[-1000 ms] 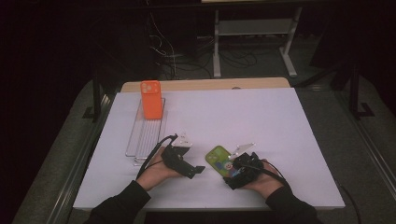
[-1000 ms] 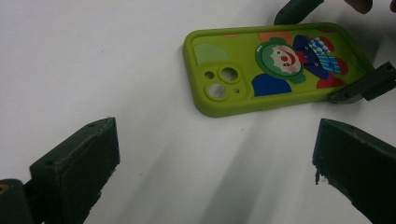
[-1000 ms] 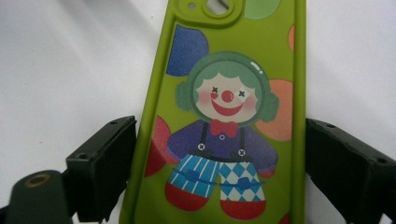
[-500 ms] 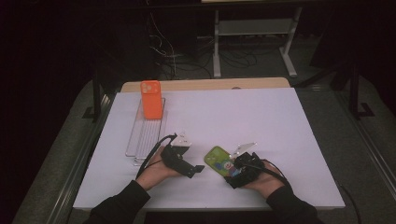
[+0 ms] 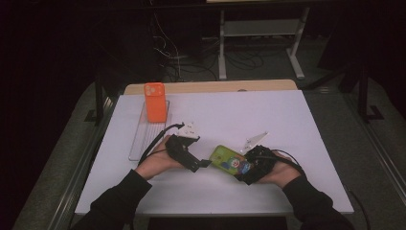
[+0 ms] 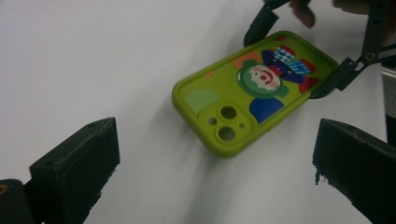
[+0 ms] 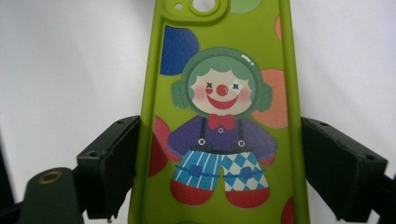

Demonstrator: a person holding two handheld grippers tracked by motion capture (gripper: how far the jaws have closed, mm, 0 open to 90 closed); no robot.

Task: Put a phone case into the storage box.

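Observation:
A green phone case (image 5: pixel 229 162) printed with a clown lies on the white table (image 5: pixel 268 120), near the front. My right gripper (image 5: pixel 246 168) holds its bottom end; in the right gripper view the case (image 7: pixel 219 116) fills the space between the two jaws, which press its long edges at my right gripper (image 7: pixel 219 158). My left gripper (image 5: pixel 203 165) stands open just left of the case's camera end. In the left gripper view the case (image 6: pixel 243 98) lies ahead of my left gripper (image 6: pixel 217 140), apart from its wide jaws, with the right gripper (image 6: pixel 299 51) clamped at the far end.
An orange phone case (image 5: pixel 154 103) stands upright at the far end of a clear slotted rack (image 5: pixel 146 136) on the table's left side. A small white bracket (image 5: pixel 253 140) lies behind the right hand. Dark floor, cables and a metal stand lie beyond the table.

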